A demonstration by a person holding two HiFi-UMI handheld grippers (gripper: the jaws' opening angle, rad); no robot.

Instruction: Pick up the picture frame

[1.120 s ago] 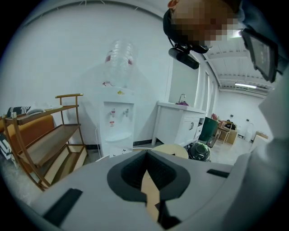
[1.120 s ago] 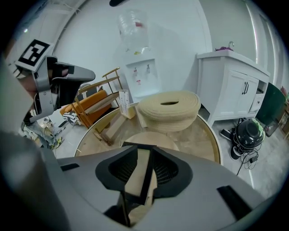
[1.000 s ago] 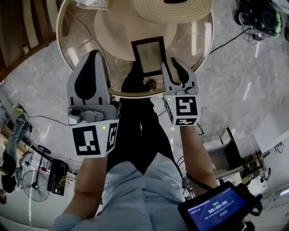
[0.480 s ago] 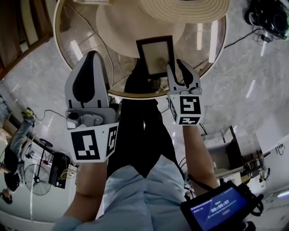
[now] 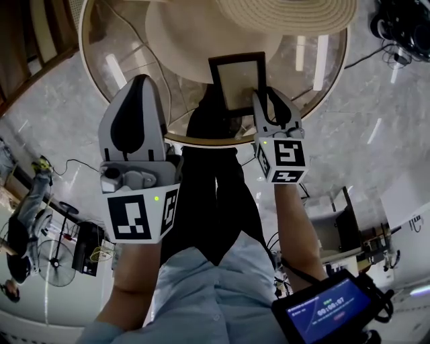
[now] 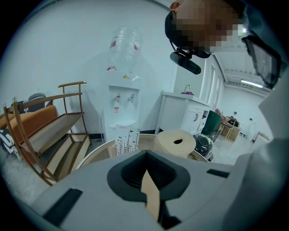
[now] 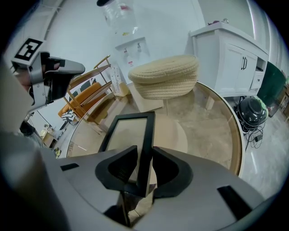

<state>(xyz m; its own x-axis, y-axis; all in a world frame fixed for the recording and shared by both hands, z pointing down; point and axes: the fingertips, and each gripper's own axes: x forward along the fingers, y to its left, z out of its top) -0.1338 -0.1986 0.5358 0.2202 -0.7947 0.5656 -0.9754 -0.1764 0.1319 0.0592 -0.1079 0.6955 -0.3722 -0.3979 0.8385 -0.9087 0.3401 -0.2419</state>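
The picture frame [image 5: 236,82] is black with a pale insert and lies on the round glass table [image 5: 201,140], just in front of a straw hat [image 5: 282,13]. My right gripper [image 5: 269,95] is shut on the frame's right bar. In the right gripper view, that bar [image 7: 145,135] runs between the two jaws, which press on it from both sides at my right gripper [image 7: 145,158]. My left gripper [image 5: 138,84] hangs over the table's near left edge, apart from the frame. It is shut with nothing in it, and in its own view the left gripper [image 6: 146,180] shows its jaws meeting.
The straw hat [image 7: 165,76] sits behind the frame. A round beige base [image 5: 181,33] shows under the glass. A wooden rack [image 6: 45,131] and a water dispenser [image 6: 122,108] stand beyond the table. A screen device [image 5: 329,310] is at lower right, and cables and a fan [image 5: 54,269] lie on the floor at left.
My right gripper has moved forward from the table's near edge onto the frame's right bar and closed on it. The left gripper has barely moved.
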